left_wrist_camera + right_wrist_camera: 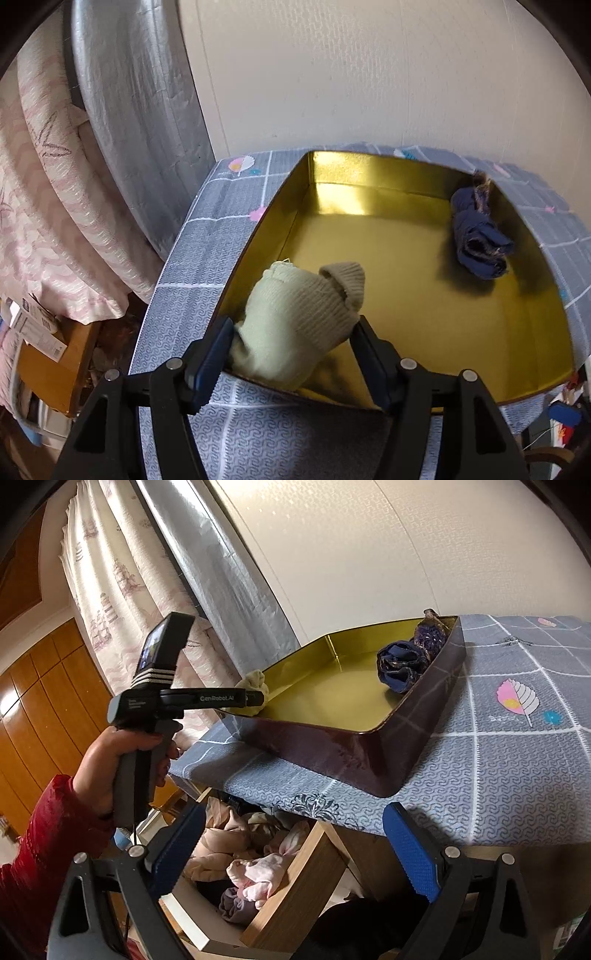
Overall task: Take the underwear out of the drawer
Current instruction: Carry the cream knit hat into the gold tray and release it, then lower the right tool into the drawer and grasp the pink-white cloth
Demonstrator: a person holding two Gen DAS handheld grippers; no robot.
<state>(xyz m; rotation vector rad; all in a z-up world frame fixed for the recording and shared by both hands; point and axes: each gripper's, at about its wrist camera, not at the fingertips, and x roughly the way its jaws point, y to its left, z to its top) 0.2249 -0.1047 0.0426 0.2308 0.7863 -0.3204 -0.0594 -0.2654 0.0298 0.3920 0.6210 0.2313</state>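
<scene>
A pale green knit garment [295,295] lies over the near left corner of a gold-lined tray [369,170], partly inside it. My left gripper [291,323] straddles the garment. Its jaws have been easing apart, and the pads only touch the garment's sides without squeezing. In the right wrist view the left gripper [255,698] shows side-on at the tray's [332,760] corner, held by a hand [122,753] in a red sleeve. My right gripper [295,849] is open and empty above an open wooden drawer [295,893] with several pink and beige garments [255,875] in it.
A rolled navy bundle [476,236] sits in the tray's far right corner [399,664]. The tray stands on a grey patterned tablecloth [498,760] against a white wall. A curtain [110,602] and a silver foil sheet [140,122] hang at the left.
</scene>
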